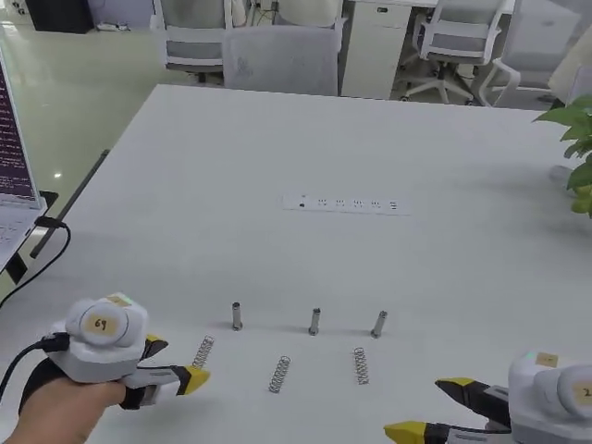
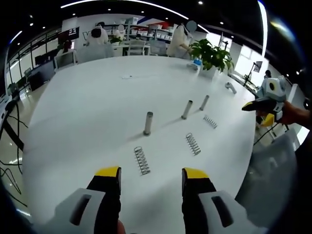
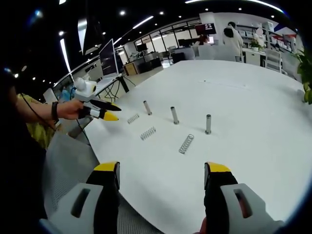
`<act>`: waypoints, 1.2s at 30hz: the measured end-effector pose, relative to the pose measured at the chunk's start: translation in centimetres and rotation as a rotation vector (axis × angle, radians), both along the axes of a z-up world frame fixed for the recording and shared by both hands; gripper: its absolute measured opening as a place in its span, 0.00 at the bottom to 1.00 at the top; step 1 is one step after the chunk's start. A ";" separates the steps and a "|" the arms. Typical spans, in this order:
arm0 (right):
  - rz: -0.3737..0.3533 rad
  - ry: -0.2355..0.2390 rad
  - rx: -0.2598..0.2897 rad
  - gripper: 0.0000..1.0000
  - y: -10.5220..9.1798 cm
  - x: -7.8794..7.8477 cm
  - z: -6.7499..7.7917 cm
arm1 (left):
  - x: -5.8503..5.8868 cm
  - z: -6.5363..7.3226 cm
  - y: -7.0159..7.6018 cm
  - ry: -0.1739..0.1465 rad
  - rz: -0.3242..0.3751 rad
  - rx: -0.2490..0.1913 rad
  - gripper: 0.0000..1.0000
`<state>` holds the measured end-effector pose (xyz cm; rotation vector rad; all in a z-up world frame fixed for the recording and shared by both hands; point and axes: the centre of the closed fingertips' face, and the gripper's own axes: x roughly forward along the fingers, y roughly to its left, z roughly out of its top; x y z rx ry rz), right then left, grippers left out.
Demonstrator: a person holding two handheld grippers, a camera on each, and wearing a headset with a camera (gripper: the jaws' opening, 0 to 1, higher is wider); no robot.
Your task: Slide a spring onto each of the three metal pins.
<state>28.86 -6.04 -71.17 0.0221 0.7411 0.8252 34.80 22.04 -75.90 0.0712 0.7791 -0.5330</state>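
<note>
Risk: the springs are thin, loose coils; I judge a hard pinch could kink one or flick it away.
Springs: three, flat on the counter, one before each pin, none threaded.
Pins: three upright, in a row.
Tongs: left tongs spread beside the left spring; right tongs spread, empty.

Count: 3 metal pins in a row: left pin, middle pin, right pin. 3 springs just below them in frame: left spring, middle spring, right spring. 2 grippers: left hand-held gripper lower left, right hand-held gripper lower right. 1 power strip mid-frame. 1 plant right edge. 1 desk.
</note>
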 end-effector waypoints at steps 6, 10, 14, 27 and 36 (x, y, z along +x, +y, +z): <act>-0.002 0.005 -0.001 0.69 -0.1 -0.2 -0.1 | 0.6 -1.1 -0.2 0.028 0.021 -0.001 0.38; -0.005 0.007 -0.001 0.69 -0.3 -0.2 -0.1 | 1.0 -1.7 -0.2 0.042 0.033 0.003 0.35; -0.005 0.009 -0.003 0.69 -0.3 -0.3 -0.2 | 1.4 -2.2 -0.3 0.053 0.047 0.002 0.32; -0.004 0.017 -0.003 0.69 -0.3 -0.4 -0.4 | 2.0 -3.7 -0.8 0.087 0.068 0.005 0.22; -0.006 0.021 -0.002 0.69 -0.3 -0.4 -0.5 | 2.1 -4.4 -0.8 0.104 0.073 0.031 0.15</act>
